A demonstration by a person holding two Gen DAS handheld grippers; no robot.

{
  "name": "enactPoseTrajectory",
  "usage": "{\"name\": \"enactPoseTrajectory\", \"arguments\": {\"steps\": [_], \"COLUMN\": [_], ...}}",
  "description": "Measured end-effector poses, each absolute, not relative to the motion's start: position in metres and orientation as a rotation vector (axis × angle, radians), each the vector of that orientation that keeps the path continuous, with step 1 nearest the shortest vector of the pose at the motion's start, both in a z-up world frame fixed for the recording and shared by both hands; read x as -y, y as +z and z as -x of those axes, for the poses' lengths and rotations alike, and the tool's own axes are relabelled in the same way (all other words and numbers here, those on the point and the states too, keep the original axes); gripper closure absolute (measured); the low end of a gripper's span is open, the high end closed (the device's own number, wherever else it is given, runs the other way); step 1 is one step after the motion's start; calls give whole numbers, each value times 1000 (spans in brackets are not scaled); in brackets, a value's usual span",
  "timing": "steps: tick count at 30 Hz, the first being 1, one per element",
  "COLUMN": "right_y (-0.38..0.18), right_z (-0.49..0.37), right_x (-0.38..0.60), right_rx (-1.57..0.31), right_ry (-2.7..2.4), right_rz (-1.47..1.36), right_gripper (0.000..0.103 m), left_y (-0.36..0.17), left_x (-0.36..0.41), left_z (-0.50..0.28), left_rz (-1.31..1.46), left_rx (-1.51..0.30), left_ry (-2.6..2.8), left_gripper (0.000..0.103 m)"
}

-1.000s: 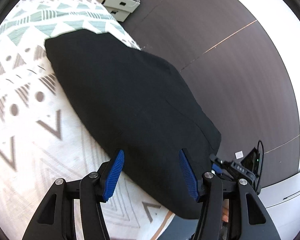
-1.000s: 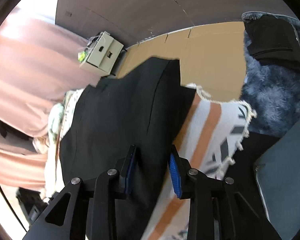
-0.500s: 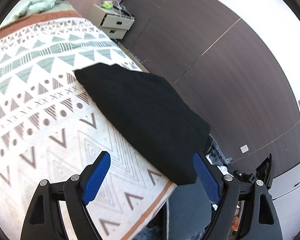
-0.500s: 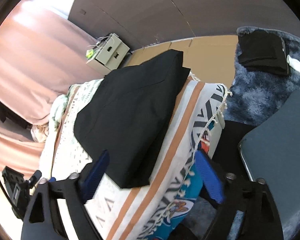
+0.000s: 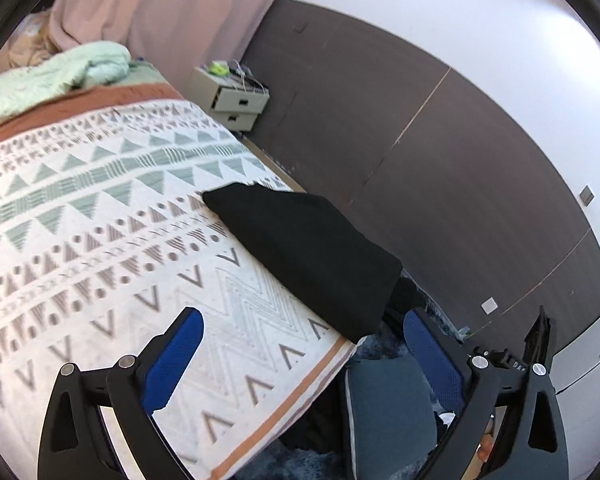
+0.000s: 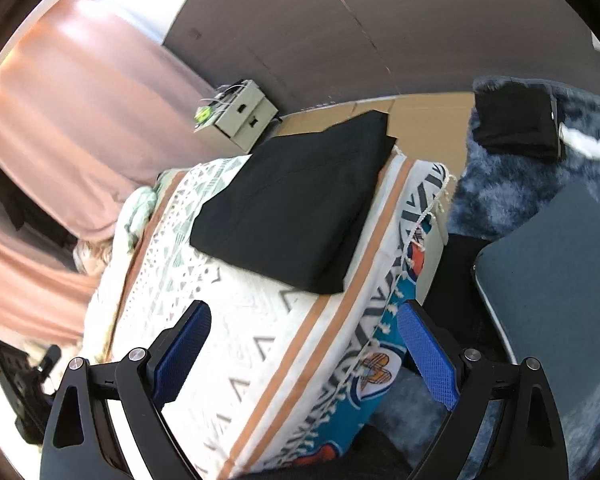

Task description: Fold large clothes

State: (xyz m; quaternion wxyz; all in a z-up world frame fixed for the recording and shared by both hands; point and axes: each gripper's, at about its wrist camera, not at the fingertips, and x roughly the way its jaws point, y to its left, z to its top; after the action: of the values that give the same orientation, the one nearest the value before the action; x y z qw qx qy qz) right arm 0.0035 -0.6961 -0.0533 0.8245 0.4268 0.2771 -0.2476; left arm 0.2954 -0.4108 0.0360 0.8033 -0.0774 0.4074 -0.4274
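A black piece of clothing (image 5: 308, 252) lies folded into a flat, neat shape with straight sides and sharp corners. It looks smooth, with only a faint seam line showing in the right wrist view (image 6: 296, 204). It sits on a bed cover (image 5: 100, 216) that is white with green and brown triangles, dots and little V marks, and an orange stripe runs along the cover's edge. The clothing rests near the corner of the bed, close to the dark wall (image 5: 440, 152), and one corner of it hangs a bit past the bed's edge. The left gripper (image 5: 304, 344) is wide open and holds nothing. It is up above the bed, apart from the clothing. The right gripper (image 6: 304, 344) is wide open too, with nothing between its blue pads (image 6: 428, 360). A small drawer box (image 5: 236, 100) stands by the pink curtain (image 5: 188, 12). Another folded black cloth (image 6: 516, 120) lies on a fluffy blue rug (image 6: 500, 188).
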Motion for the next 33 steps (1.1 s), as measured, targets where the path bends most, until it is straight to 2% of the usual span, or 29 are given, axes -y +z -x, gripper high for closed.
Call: {"name": "enactPoseTrajectory", "arguments": {"steps": [15, 33], "right_y": [-3, 9], "right_z": [13, 17], "right_x": [592, 503], "right_rx": [-612, -596], "right_ry": [-510, -424], "right_rz": [-650, -437], "right_gripper": [8, 8], "left_y": [74, 70], "left_x": [292, 165], "left_z": [-202, -97], "left_rz": [121, 48], "left_rx": [-705, -545], "left_ry": [-719, -413], "left_gripper": [2, 2]}}
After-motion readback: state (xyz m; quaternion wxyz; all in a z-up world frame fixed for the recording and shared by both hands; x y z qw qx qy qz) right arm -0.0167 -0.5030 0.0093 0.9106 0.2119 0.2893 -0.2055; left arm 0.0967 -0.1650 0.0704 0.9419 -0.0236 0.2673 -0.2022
